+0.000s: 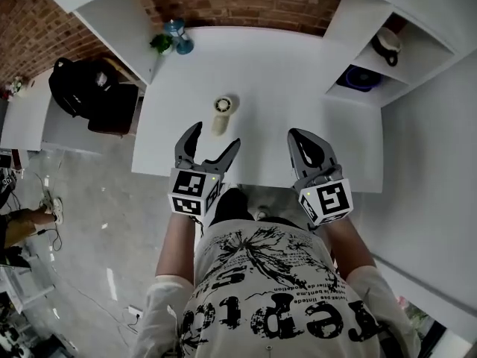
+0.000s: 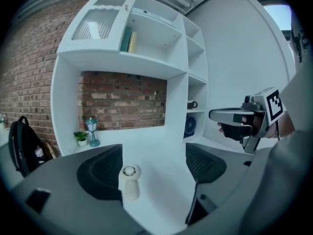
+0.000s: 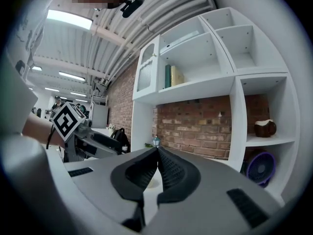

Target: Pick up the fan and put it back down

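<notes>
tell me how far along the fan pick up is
Nothing looks done yet: the small cream handheld fan stands on the white desk, untouched. In hand: the left gripper is aimed at it, fingers wide apart, short of contact; the right gripper is shut and empty. Left: grasp, lift, set it back down.

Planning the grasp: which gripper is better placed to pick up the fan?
Left. The left gripper is open and points at the fan, which shows between its jaws in its own view. The right gripper is shut and off to the side.
</notes>
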`<state>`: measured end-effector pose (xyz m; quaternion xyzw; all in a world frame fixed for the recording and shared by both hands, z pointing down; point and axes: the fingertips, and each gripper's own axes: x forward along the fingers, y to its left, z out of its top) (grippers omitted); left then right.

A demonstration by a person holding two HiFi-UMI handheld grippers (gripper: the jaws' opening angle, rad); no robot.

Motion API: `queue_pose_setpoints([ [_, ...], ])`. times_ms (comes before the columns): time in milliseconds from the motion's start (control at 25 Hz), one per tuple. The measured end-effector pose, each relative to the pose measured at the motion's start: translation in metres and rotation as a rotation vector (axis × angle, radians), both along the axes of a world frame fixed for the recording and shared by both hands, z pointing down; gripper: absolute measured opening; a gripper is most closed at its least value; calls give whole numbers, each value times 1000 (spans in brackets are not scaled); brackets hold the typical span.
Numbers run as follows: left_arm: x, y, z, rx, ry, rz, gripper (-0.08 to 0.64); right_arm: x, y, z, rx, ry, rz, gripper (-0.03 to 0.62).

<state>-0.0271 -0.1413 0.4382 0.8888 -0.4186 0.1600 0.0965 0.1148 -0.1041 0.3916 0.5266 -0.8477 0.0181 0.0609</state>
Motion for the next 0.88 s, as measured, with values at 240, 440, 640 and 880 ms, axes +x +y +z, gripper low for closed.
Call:
queue_pose_setpoints([
  [240,-2,-67,54,-146,-26,43,388,-15,-62,30,-62,21,34,15],
  [440,-4,-118,104,-242,-96,45,388,-21,-106,64,-123,32,64,15],
  [640,-3,-147,159,-357,-149,43,388,-21,-136,106,-199,43,80,15],
  [880,6,-170,209,-469,-213,37,389,-17,-161,134,-250,60,95,15],
])
